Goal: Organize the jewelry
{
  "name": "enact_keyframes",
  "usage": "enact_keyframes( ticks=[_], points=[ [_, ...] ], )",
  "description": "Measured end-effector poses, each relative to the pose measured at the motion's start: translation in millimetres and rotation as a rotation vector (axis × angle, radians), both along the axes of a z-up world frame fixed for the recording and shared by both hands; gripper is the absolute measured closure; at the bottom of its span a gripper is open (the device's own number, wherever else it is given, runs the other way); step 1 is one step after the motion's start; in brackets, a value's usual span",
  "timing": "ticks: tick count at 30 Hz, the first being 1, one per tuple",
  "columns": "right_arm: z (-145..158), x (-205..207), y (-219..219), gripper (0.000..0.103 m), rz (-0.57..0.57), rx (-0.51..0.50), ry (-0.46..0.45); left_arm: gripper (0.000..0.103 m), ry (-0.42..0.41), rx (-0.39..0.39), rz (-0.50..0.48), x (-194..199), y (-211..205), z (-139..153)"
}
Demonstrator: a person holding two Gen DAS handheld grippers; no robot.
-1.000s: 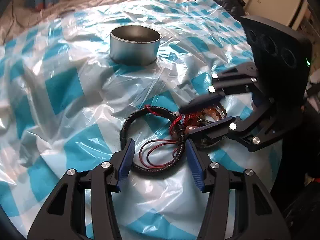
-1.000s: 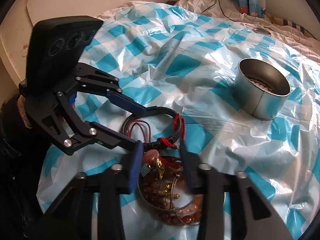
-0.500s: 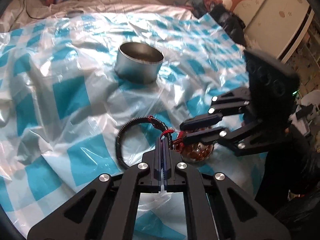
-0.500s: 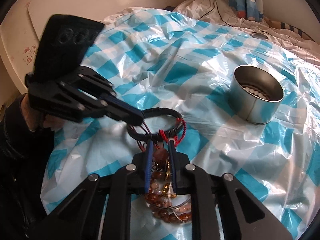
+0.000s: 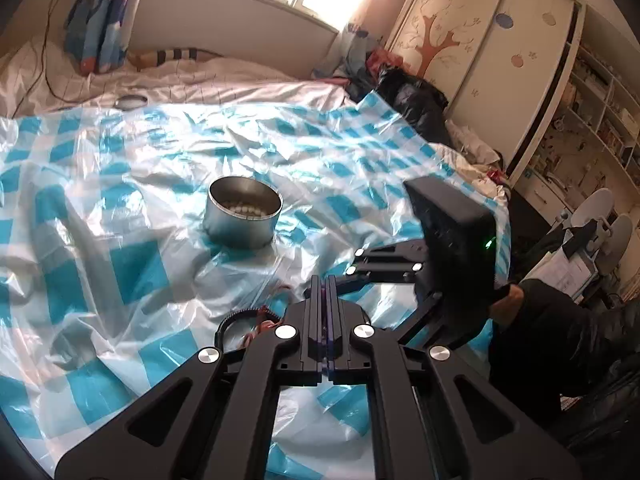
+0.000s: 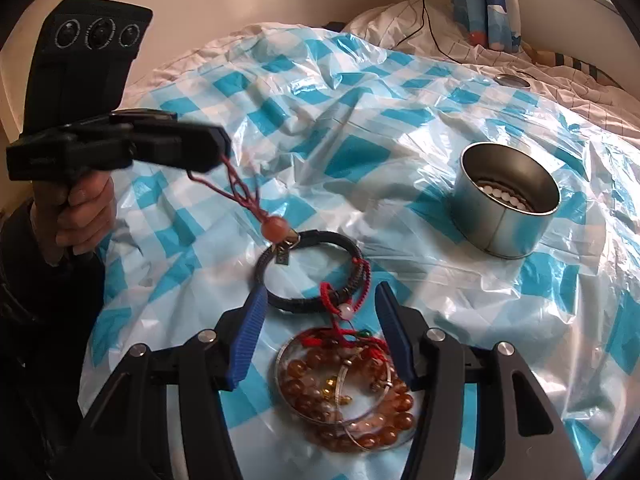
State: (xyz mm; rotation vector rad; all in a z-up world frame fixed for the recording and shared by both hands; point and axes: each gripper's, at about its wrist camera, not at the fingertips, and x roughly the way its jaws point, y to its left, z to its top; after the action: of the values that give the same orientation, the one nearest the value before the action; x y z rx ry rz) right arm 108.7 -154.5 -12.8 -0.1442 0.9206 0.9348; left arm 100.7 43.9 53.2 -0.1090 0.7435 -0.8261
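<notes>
Left tool [image 5: 325,280], left wrist view: its jaws are clenched flat together, and what they pinch cannot be told from here. Beyond its tip, near the middle of the bed, stands 1 metal tin [image 5: 243,216] on the blue-checked plastic sheet [image 5: 120,264], with pale beads in its bottom. 1 black braided bracelet [image 5: 234,320] lies just beside the tool, partly hidden. The right tool [image 5: 360,270] shows at the sheet's right edge.

Right wrist view: the left tool [image 6: 218,146] is clamped on 1 red cord pendant [image 6: 256,204], whose orange bead hangs down to the black bracelet [image 6: 316,272], so the step in hand is judged to be lifting this piece clear. The right tool [image 6: 320,320], whose jaws have just been opening, stands released with nothing pressed between them, over the near edge of the sheet, where 1 clear dish [image 6: 344,388] holds amber beads and bangles too tangled to count. The next move calls for carrying the pendant across to the tin [image 6: 508,200] without snagging the bracelet.
</notes>
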Motion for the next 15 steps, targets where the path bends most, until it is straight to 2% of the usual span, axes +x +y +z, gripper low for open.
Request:
enact_keyframes(
  ticks=[7, 9, 10, 12, 14, 15],
  points=[
    [-14.5, -4.4, 16.7, 0.048, 0.03, -0.063, 0.002, 0.101, -0.001, -0.014, 0.043, -1.4, 6.8, 4.2],
    [-18.7, -1.2, 15.7, 0.063, 0.02, -0.074, 0.014, 0.101, -0.001, -0.018, 0.048, -1.0, 10.1, 4.2],
    [-20.1, -0.3, 14.2, 0.066, 0.016, -0.074, 0.018, 0.101, 0.001, -0.019, 0.053, -0.8, 10.9, 4.5],
    [-20.1, 0.2, 13.1, 0.089, 0.015, -0.074, 0.018, 0.101, 0.004, -0.019, 0.057, -0.1, 12.2, 4.0],
    [-18.6, -2.7, 14.4, 0.09, 0.024, -0.078, 0.003, 0.101, 0.006, -0.018, 0.061, 0.3, 12.1, 3.7],
    [-17.6, -4.5, 15.7, 0.097, 0.03, -0.083, -0.008, 0.101, 0.007, -0.017, 0.062, 0.7, 11.8, 3.3]
  ],
)
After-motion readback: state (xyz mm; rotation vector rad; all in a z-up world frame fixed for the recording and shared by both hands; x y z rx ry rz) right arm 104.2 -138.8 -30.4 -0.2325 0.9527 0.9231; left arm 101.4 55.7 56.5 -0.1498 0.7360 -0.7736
